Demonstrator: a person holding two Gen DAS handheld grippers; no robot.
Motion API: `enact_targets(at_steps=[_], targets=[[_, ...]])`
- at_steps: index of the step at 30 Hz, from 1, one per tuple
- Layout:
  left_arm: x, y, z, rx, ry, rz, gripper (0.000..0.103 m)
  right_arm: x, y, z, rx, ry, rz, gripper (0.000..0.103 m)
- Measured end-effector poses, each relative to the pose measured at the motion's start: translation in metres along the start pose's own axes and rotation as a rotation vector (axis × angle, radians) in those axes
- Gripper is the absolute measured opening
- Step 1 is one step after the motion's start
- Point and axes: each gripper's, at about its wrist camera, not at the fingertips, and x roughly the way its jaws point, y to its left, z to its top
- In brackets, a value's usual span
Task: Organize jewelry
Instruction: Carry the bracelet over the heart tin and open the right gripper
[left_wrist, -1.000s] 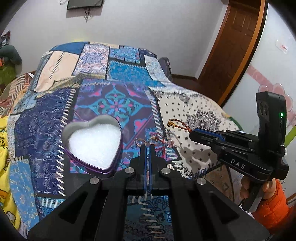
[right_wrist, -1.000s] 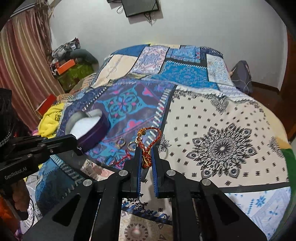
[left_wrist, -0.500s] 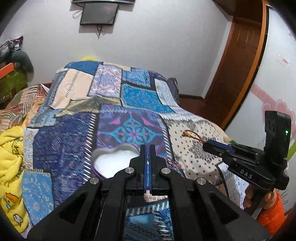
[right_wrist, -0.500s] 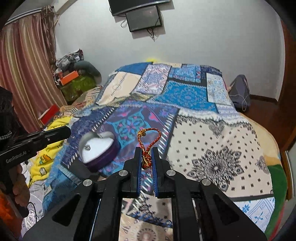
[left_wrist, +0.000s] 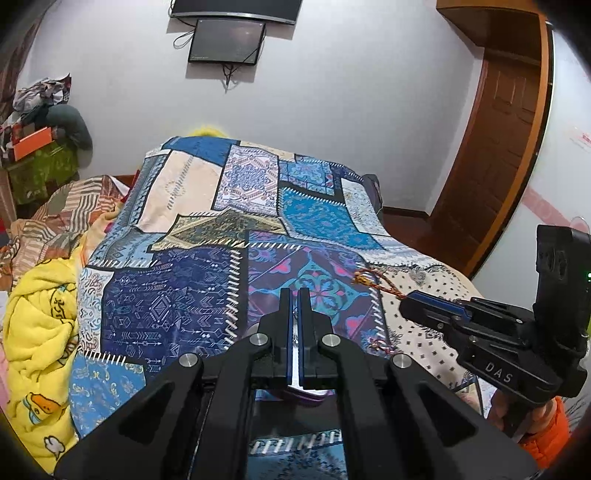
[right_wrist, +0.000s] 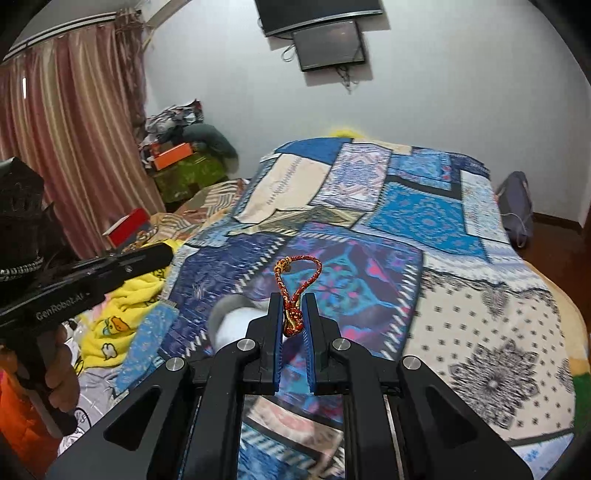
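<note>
My right gripper (right_wrist: 292, 301) is shut on a red and gold braided bracelet (right_wrist: 295, 284), whose loop sticks up past the fingertips, above the bed. From the left wrist view the same gripper (left_wrist: 406, 306) reaches in from the right with the bracelet (left_wrist: 376, 282) at its tip. My left gripper (left_wrist: 294, 293) is shut with nothing in it, and it also shows at the left (right_wrist: 162, 254). A heart-shaped purple tin with white lining (right_wrist: 229, 321) lies blurred on the bedspread below the right fingers. Only its rim (left_wrist: 306, 395) peeks out under the left gripper.
A patchwork bedspread (left_wrist: 177, 302) covers the bed. A yellow blanket (left_wrist: 40, 332) lies bunched at its left side and a small red cord (left_wrist: 380, 345) lies loose on it. A wooden door (left_wrist: 491, 155) is at the right. Boxes and clothes (right_wrist: 181, 155) pile by the curtain.
Both grippers rose and pulled back from the bed, so more wall and room shows. The heart tin slid down under the left gripper. The bracelet stays held in the right one.
</note>
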Motion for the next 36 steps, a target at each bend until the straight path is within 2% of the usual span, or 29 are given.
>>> enact_targets(at_steps=[7, 19, 36], targets=[[0.02, 0.013, -0.013, -0.013, 0.052, 0.015, 0.0, 0.029, 0.014, -0.003, -0.008, 0.052, 0.046, 0.009], [0.054, 0.02, -0.032, -0.018, 0.149, -0.001, 0.0, 0.051, 0.019, -0.018, 0.005, 0.129, 0.068, 0.009], [0.065, 0.02, -0.038, -0.023, 0.197, -0.031, 0.0, 0.068, 0.023, -0.027, -0.016, 0.219, 0.056, 0.009]])
